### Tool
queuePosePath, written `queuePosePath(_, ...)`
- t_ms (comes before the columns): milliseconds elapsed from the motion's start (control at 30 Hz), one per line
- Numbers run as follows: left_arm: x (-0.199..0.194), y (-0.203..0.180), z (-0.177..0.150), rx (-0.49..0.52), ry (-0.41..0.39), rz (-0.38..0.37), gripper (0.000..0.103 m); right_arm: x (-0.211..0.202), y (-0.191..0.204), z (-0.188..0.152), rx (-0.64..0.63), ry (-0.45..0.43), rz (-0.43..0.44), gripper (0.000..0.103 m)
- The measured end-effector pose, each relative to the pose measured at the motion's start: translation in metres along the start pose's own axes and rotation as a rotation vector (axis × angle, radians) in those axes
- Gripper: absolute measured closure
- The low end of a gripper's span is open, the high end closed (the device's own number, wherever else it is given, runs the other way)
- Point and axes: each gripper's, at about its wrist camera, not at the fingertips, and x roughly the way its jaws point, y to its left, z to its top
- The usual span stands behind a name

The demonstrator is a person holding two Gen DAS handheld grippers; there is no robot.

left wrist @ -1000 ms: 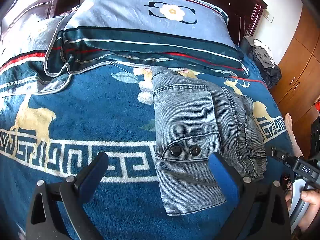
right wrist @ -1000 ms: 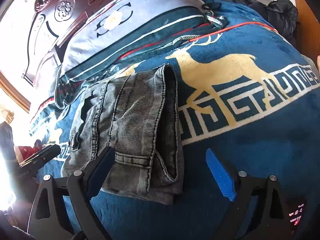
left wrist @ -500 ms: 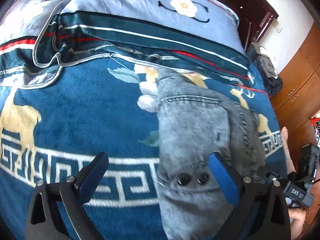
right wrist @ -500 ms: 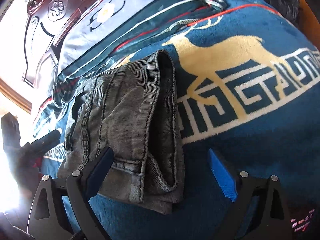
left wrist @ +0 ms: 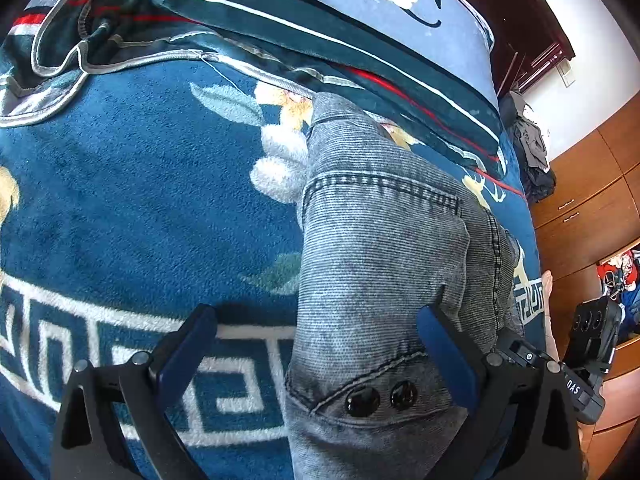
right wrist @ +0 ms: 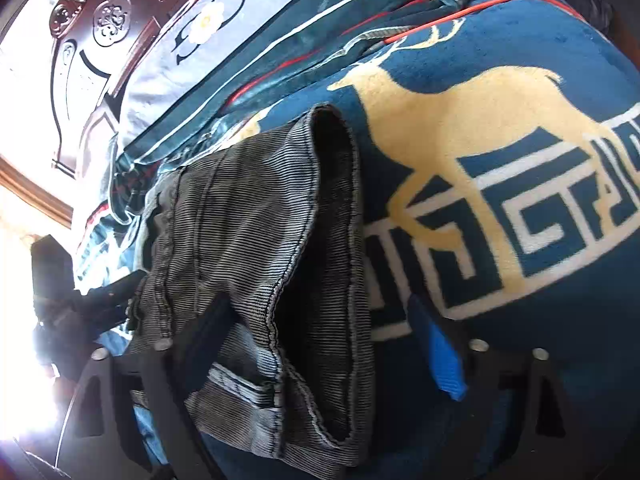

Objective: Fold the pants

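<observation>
Grey denim pants [left wrist: 384, 248] lie folded into a thick stack on a blue blanket with deer and key patterns [left wrist: 140, 200]. My left gripper [left wrist: 316, 348] is open and low over the stack's left edge. Its right finger [left wrist: 444, 356] is above the cloth near two black buttons [left wrist: 380, 398], and its left finger is over the blanket. In the right wrist view the pants [right wrist: 240, 232] show their open waistband edge. My right gripper [right wrist: 320, 344] straddles that edge and its jaws are closing. The pads do not visibly press the cloth.
Pillows [left wrist: 360, 12] and a dark carved headboard [right wrist: 108, 28] lie beyond the pants. Wooden wardrobes [left wrist: 588, 208] and a heap of dark clothes [left wrist: 532, 152] stand at the right of the bed. The blanket [right wrist: 500, 160] stretches bare to the right of the pants.
Both grippers have come lower and closer to the pants, which fill more of each view. The right gripper's fingers have drawn nearer together around the folded edge.
</observation>
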Motion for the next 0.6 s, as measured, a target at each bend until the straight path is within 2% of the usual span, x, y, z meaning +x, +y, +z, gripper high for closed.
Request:
queuePosePath(33, 0.001, 0.001, 0.001, -0.005, 0.003, -0.004, 0.002, 0.001, -0.001, 0.000, 0.013, 0.004, 0.022, 0.030)
queuePosePath(67, 0.003, 0.002, 0.001, -0.013, 0.007, -0.006, 0.002, 0.002, -0.001, 0.000, 0.027, 0.008, 0.046, 0.042)
queuePosePath(100, 0.005, 0.002, 0.002, -0.015, 0.010, -0.004, 0.002, 0.005, -0.004, -0.001, 0.053, 0.020, 0.086, 0.046)
queuePosePath(233, 0.011, -0.003, 0.004, 0.001, 0.016, 0.001, 0.002, 0.011, -0.013, -0.001, 0.113, 0.017, 0.143, 0.052)
queuePosePath(300, 0.013, -0.007, 0.005, 0.009, 0.021, -0.004, 0.008, 0.011, -0.015, -0.001, 0.129, 0.020, 0.155, 0.056)
queuePosePath(367, 0.014, -0.013, 0.004, 0.022, 0.031, -0.028, 0.039, 0.010, -0.014, -0.002, 0.122, 0.021, 0.145, 0.059)
queuePosePath(600, 0.003, -0.031, 0.000, 0.108, 0.007, 0.019, 0.054, 0.003, 0.011, -0.003, 0.020, -0.008, 0.037, 0.075)
